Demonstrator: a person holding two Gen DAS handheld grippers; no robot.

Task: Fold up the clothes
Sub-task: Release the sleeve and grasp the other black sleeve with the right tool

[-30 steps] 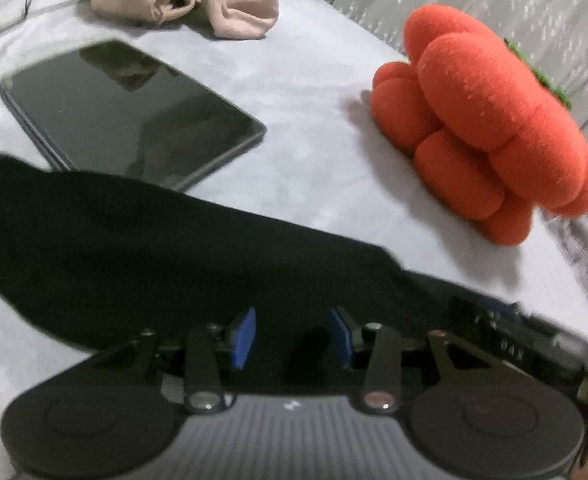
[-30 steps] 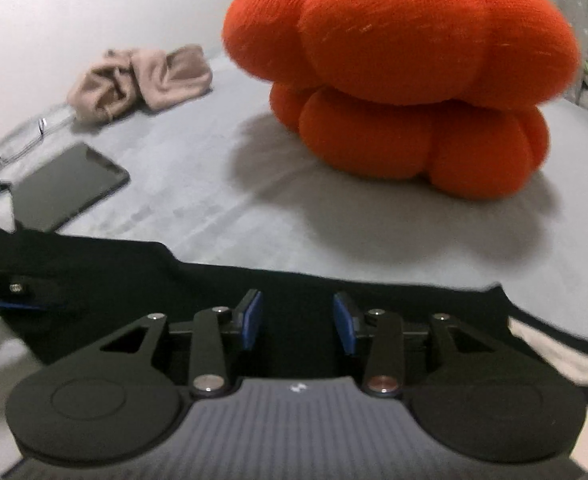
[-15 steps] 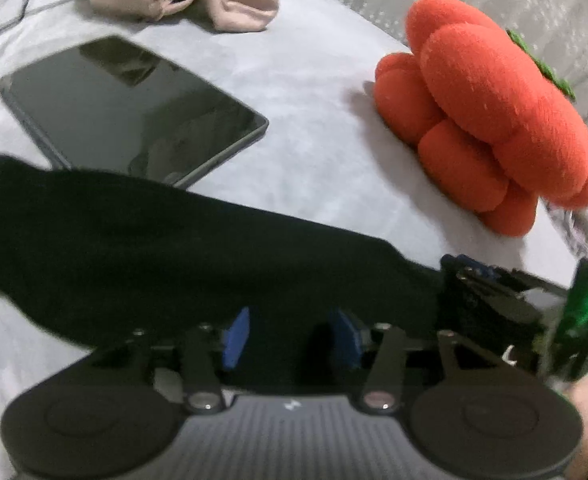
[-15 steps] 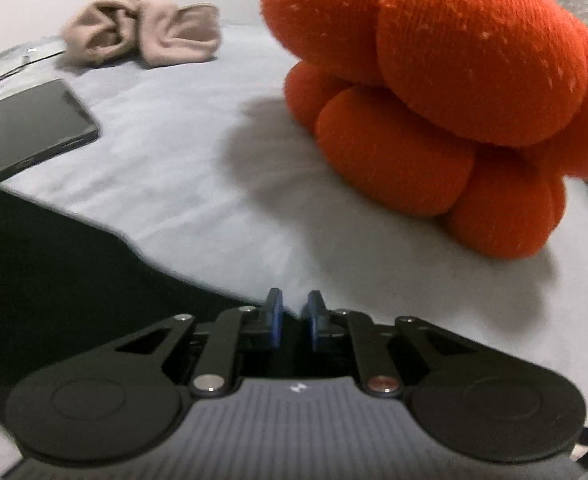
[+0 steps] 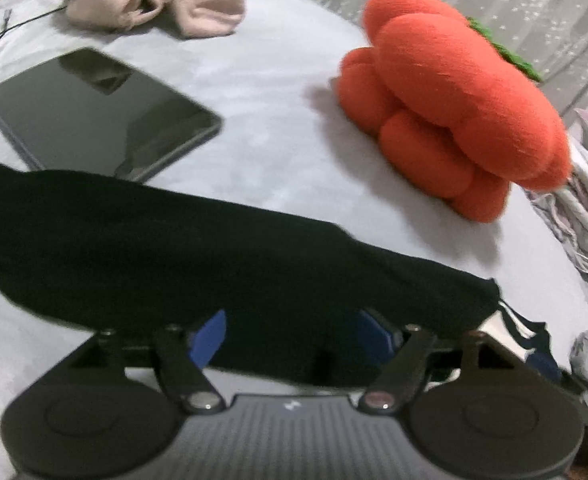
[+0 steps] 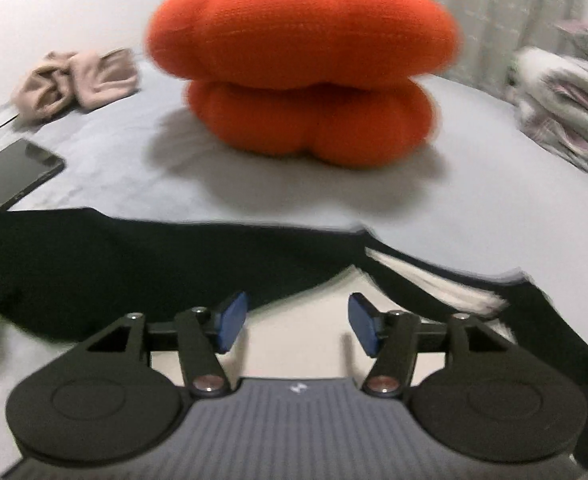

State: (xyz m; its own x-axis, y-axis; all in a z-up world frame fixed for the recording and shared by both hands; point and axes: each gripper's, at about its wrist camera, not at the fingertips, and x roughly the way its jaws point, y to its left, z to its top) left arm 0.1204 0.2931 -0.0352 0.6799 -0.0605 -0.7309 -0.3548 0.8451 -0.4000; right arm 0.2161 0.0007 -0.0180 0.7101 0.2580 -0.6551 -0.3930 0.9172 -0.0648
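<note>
Left gripper [image 5: 290, 336]: jaws opening — black garment [image 5: 174, 248] between them, contact hidden in dark cloth.
Right gripper [image 6: 298, 326]: opening, holds nothing.
Blur: motion-smeared edges.

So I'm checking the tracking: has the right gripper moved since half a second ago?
Yes. In the right wrist view the orange plush now sits centred instead of off to the right, so the right gripper has swung rightward; its jaws are opening, nothing between them.
</note>
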